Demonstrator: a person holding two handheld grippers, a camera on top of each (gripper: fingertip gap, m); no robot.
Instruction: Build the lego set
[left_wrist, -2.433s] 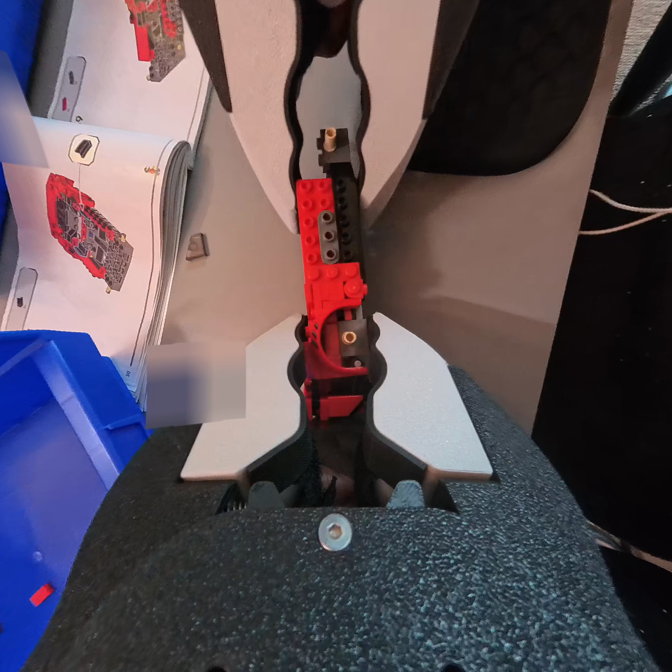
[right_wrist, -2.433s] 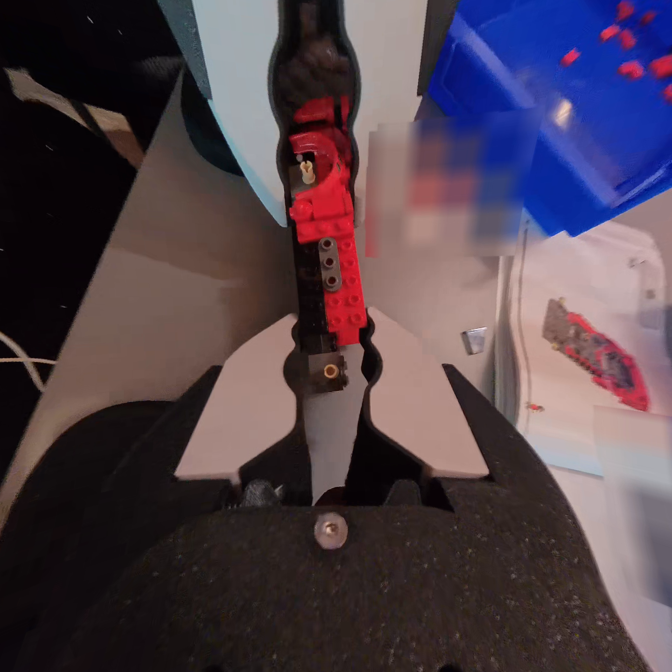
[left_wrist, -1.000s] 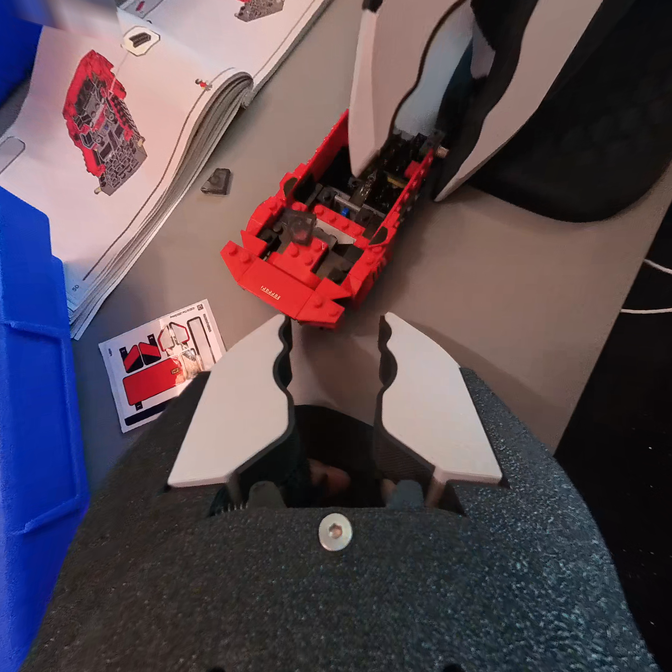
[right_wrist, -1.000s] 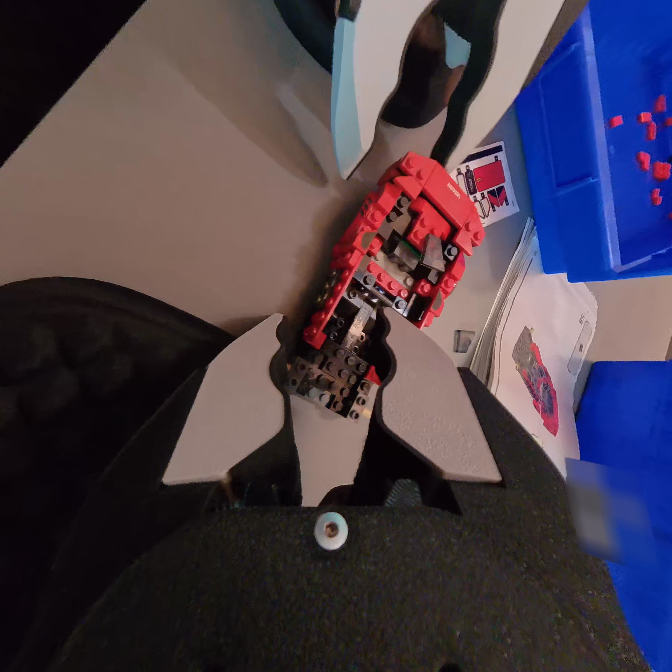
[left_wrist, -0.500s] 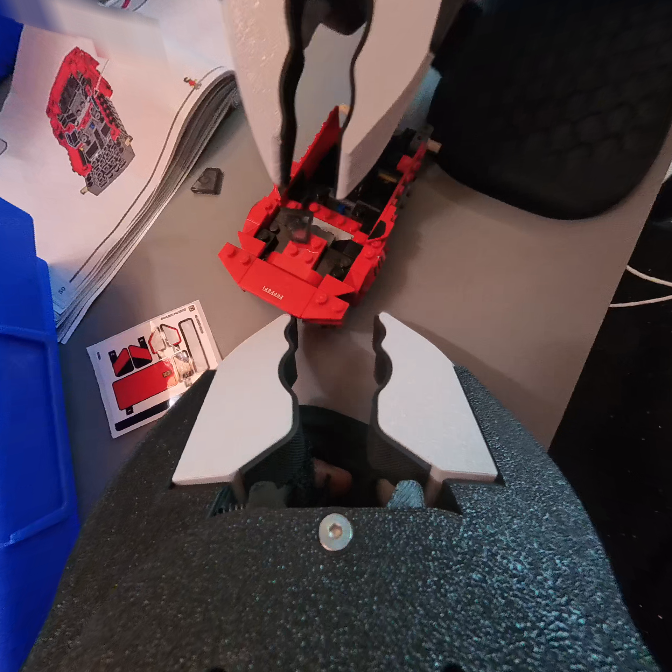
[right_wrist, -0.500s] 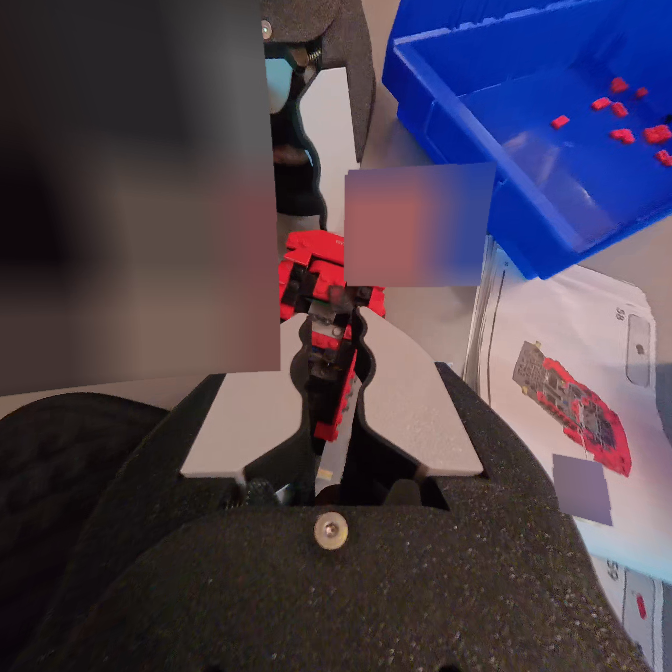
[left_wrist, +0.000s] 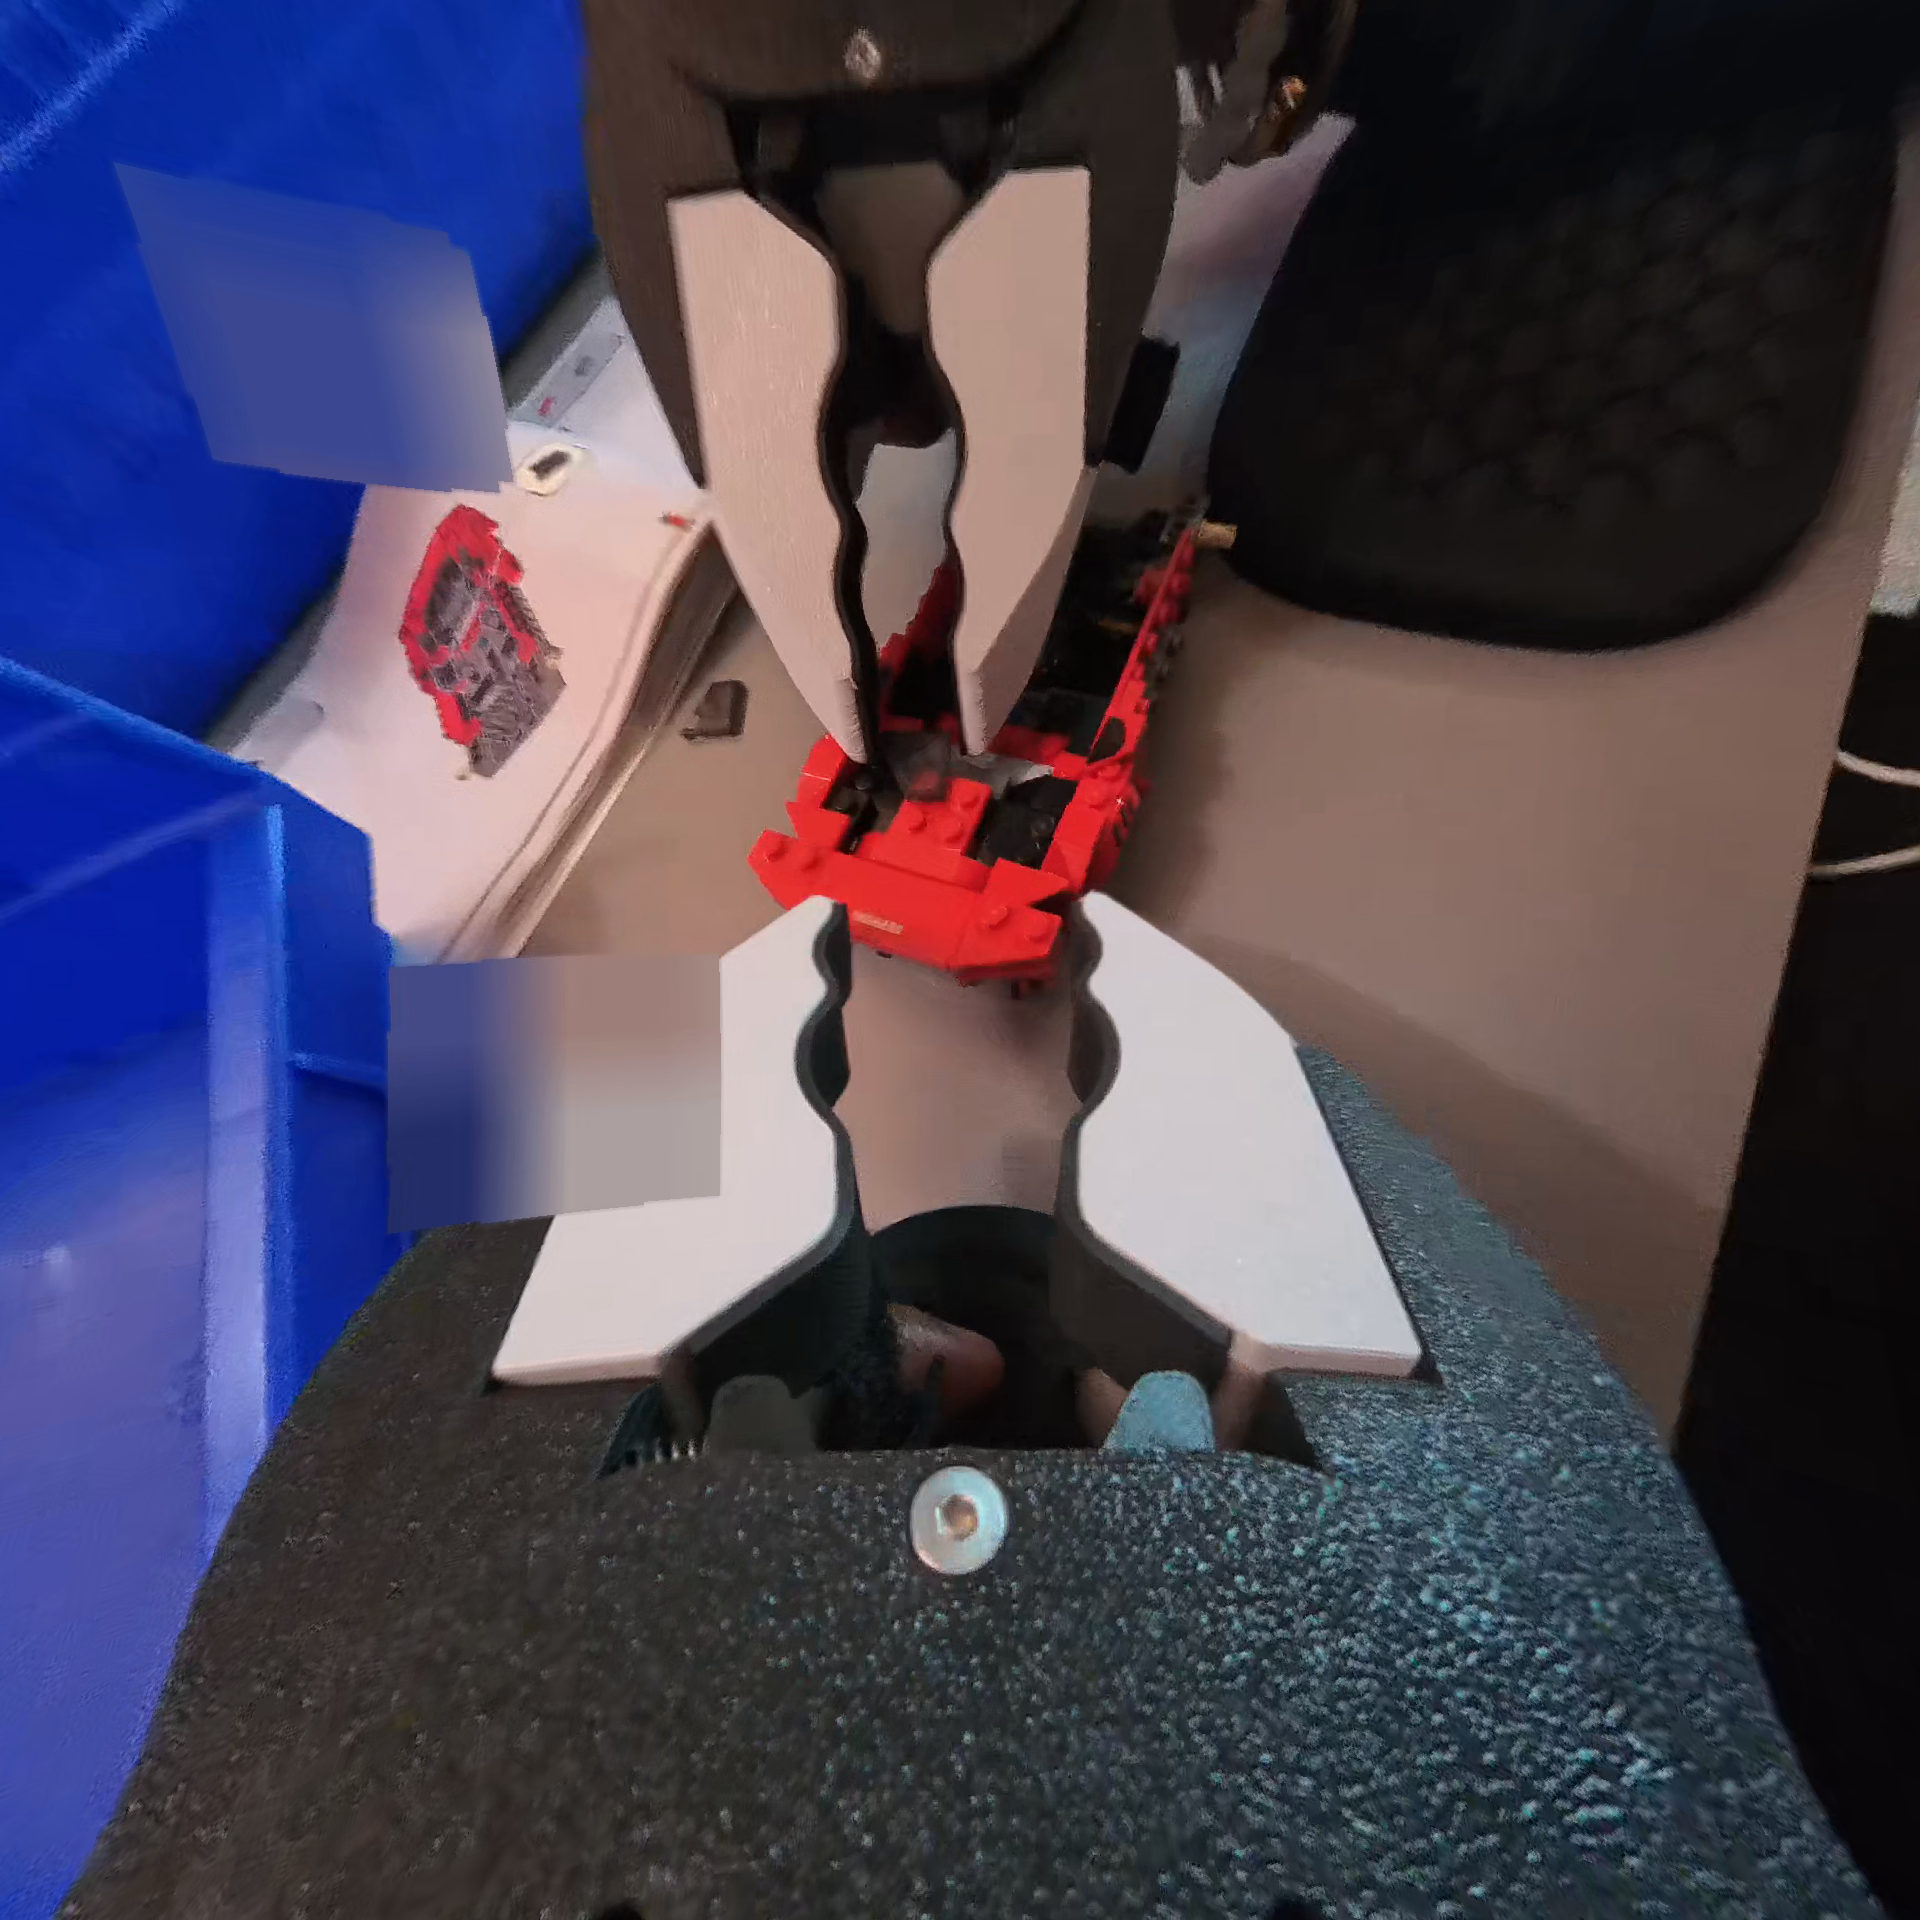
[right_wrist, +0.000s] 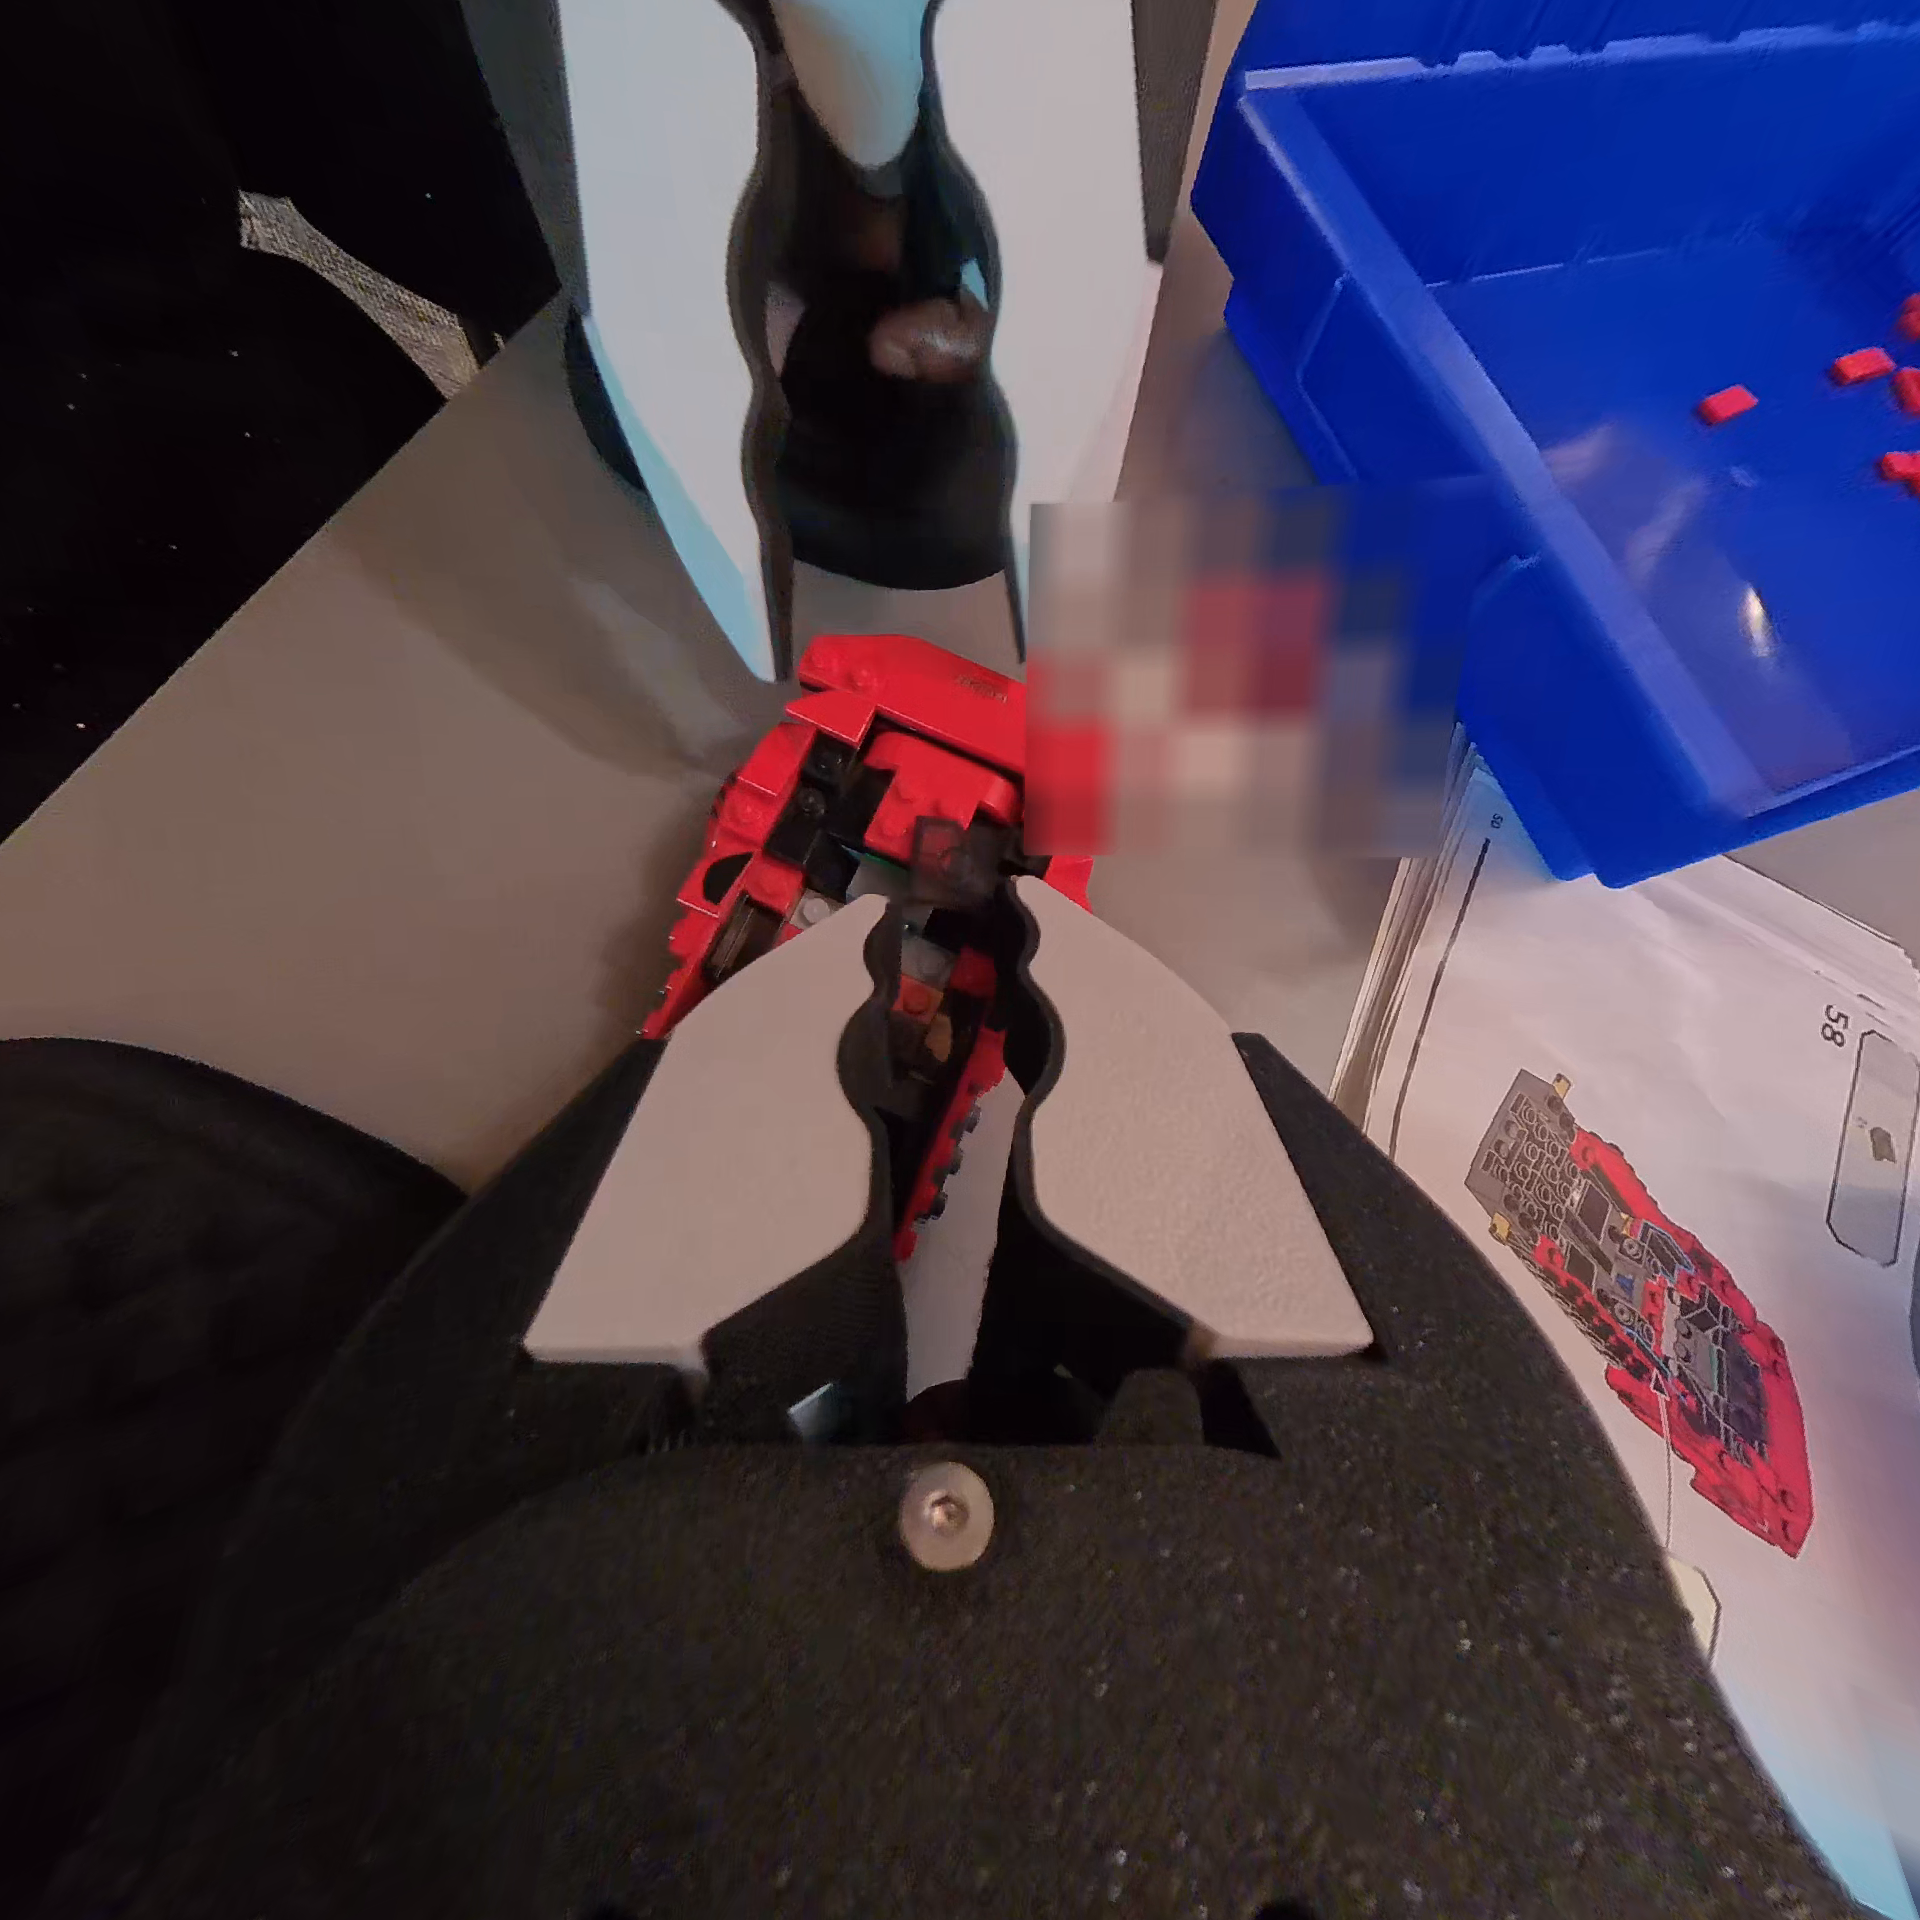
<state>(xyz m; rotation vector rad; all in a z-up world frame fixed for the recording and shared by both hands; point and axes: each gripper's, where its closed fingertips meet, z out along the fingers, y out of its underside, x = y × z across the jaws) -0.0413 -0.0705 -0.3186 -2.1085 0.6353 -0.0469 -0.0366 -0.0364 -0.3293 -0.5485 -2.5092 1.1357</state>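
The red and black lego car (left_wrist: 935, 862) sits flat on the grey table (left_wrist: 1403, 883). Its nose points at my left gripper (left_wrist: 956, 925), which is open and empty, with the tips on either side of the nose. My right gripper (left_wrist: 916, 750) comes in from the far side. Its narrow jaws pinch a small smoky clear piece (left_wrist: 925, 767) on top of the car's front. In the right wrist view the right gripper (right_wrist: 945, 896) sits over the car (right_wrist: 831, 790), with the clear piece (right_wrist: 951, 852) at its tips. The open left gripper (right_wrist: 896, 665) is beyond.
An open instruction booklet (left_wrist: 468, 644) (right_wrist: 1662, 1247) lies beside the car. Blue bins (left_wrist: 156, 1039) stand at the left; one (right_wrist: 1558, 416) holds red pieces (right_wrist: 1725, 403). A small dark piece (left_wrist: 717, 712) lies by the booklet. A black pad (left_wrist: 1558, 364) is behind, and the table edge is at the right.
Both grippers held the car edge-up in the air. The left let go, and the car now lies flat. The right released the rear and moved onto the clear piece at the front.
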